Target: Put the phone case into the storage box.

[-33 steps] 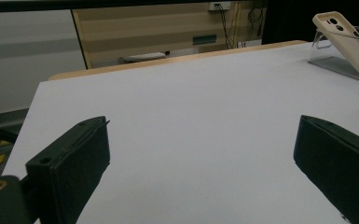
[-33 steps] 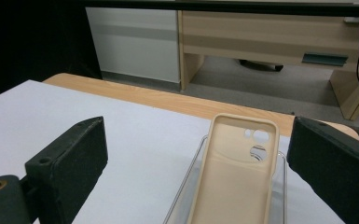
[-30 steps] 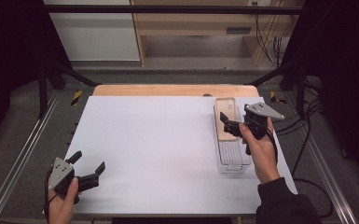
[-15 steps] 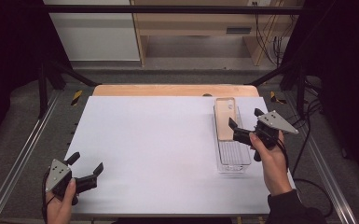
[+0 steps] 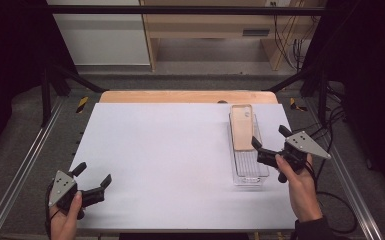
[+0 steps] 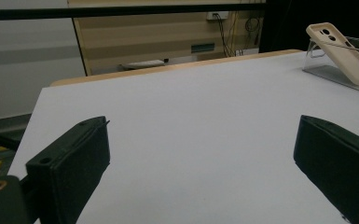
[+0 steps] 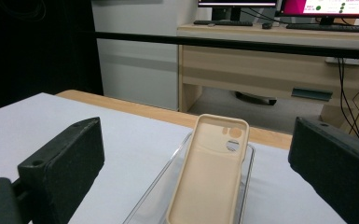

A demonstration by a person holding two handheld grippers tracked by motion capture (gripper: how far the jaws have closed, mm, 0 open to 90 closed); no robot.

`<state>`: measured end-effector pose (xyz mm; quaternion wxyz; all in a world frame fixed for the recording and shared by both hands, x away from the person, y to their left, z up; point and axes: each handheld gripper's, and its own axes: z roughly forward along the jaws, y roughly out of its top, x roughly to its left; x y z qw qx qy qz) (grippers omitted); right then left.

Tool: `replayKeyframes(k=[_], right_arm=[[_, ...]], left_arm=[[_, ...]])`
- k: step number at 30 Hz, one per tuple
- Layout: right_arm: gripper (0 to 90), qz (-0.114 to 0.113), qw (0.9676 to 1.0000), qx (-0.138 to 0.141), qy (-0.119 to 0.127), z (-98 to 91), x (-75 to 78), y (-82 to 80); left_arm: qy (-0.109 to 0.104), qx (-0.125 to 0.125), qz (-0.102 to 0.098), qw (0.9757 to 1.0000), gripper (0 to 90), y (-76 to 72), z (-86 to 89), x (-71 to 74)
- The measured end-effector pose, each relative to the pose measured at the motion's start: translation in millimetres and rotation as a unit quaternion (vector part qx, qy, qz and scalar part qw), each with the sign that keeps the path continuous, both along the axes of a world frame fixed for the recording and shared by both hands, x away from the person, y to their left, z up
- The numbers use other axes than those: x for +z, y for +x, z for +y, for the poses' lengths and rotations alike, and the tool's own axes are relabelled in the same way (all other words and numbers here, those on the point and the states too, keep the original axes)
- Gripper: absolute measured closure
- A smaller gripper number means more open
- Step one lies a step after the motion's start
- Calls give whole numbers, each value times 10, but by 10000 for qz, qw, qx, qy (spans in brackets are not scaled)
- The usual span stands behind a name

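Beige soft phone case (image 5: 241, 126) already propped, camera end up, in clear plastic tray (image 5: 250, 172) at desk (image 5: 170, 150) right side, right gripper (image 5: 271, 145) spread and empty just beside it, left gripper (image 5: 93, 172) released near front-left corner; apparently little left.

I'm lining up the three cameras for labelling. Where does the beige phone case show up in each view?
High view: the phone case lies right of centre, its far end propped on the clear tray's far rim.
Left gripper view: upper right corner, tilted.
Right gripper view: bottom centre, between the jaws, open side up.
Shared landmark: the clear tray under it.
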<state>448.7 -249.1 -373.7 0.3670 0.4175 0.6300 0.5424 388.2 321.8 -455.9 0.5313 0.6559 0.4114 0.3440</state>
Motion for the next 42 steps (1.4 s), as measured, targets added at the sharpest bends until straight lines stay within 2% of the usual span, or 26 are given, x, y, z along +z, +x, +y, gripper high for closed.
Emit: replayKeyframes(k=[16, 28, 33, 42], right_arm=[[31, 28, 10000, -13, 55, -169, -170, -240], [24, -73, 9999, 100, 3, -267, -307, -373], [25, -110, 9998, 172, -10, -298, -383, -403], [25, -148, 9997, 202, -19, -332, -507, -442]], left_arm=[[-4, -27, -13, 10000, 32, -16, -20, 3], [-17, -84, -42, 10000, 32, -82, -25, 16], [-225, -183, -32, 9996, 32, -102, -12, 22], [-198, -263, -99, 9994, 32, -115, -22, 24]])
